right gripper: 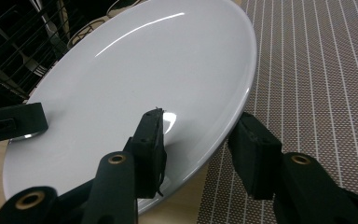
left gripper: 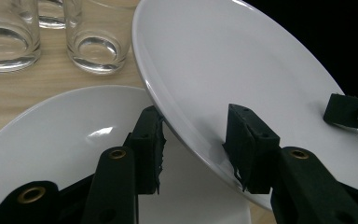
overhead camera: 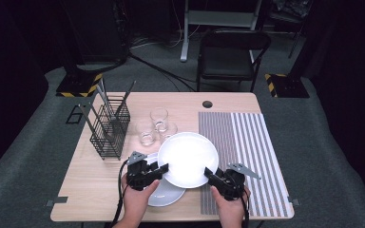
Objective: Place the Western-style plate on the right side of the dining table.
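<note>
A large white plate (overhead camera: 188, 156) (left gripper: 223, 70) (right gripper: 144, 70) is held tilted above a second white plate (overhead camera: 166, 194) (left gripper: 65, 130) that lies on the wooden table. My left gripper (overhead camera: 164, 167) (left gripper: 196, 126) is shut on the upper plate's left rim, one jaw under it and one on top. My right gripper (overhead camera: 208, 172) (right gripper: 198, 121) is shut on the same plate's right rim, one jaw on its face and one beneath. Each gripper view shows a jaw of the other gripper on the far rim.
Three clear glasses (overhead camera: 159, 118) (left gripper: 95, 42) stand just behind the plates. A black wire rack (overhead camera: 108, 126) (right gripper: 14, 46) holding utensils is at the left. A striped placemat (overhead camera: 247, 142) (right gripper: 317, 70) covers the table's right part. A black chair (overhead camera: 230, 52) stands beyond the table.
</note>
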Demonstrator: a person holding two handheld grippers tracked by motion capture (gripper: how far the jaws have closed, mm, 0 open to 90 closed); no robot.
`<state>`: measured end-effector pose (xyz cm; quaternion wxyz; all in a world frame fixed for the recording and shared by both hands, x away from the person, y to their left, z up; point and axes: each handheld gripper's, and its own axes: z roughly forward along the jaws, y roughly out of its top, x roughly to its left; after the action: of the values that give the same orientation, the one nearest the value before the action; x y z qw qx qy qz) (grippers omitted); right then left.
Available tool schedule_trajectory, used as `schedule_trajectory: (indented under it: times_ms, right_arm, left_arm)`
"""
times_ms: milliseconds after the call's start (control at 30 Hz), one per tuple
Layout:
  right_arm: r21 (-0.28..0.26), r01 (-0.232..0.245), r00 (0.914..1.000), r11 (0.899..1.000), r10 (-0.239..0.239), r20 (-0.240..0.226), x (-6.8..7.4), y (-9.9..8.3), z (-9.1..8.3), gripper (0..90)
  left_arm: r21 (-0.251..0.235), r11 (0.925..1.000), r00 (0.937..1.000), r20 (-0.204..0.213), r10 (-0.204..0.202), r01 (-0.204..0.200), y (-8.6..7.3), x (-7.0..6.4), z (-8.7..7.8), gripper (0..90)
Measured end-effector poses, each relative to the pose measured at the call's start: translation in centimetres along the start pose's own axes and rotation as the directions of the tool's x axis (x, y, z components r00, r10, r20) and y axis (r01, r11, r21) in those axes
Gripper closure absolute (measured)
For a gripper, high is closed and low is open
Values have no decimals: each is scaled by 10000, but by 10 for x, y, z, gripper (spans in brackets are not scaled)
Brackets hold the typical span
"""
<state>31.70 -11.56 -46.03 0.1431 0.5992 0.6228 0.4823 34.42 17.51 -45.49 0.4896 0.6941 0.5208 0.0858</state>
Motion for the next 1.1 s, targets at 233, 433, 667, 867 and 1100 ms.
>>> schedule_trajectory:
  times_ms: [233,433,667,867,1100]
  right_arm:
    - [-79,-31,10000,10000,31,40,-2,1,-3,556]
    - [-152,-88,9998,9998,90,160,-5,0,-7,556]
    - [-269,-219,9990,9994,229,373,-10,-1,-14,556]
    - [-416,-319,9978,9986,343,576,-15,-3,-22,556]
    - [-586,-418,9956,9974,465,811,-21,-3,-30,556]
  left_arm:
    - [64,9999,9999,99,104,-105,2,-2,2,567]
    - [68,9998,9996,231,173,-174,3,-5,6,567]
    - [156,9995,9985,468,279,-287,5,-10,14,568]
    - [146,9992,9970,676,364,-375,7,-18,22,568]
    - [197,9988,9950,904,420,-439,9,-24,29,568]
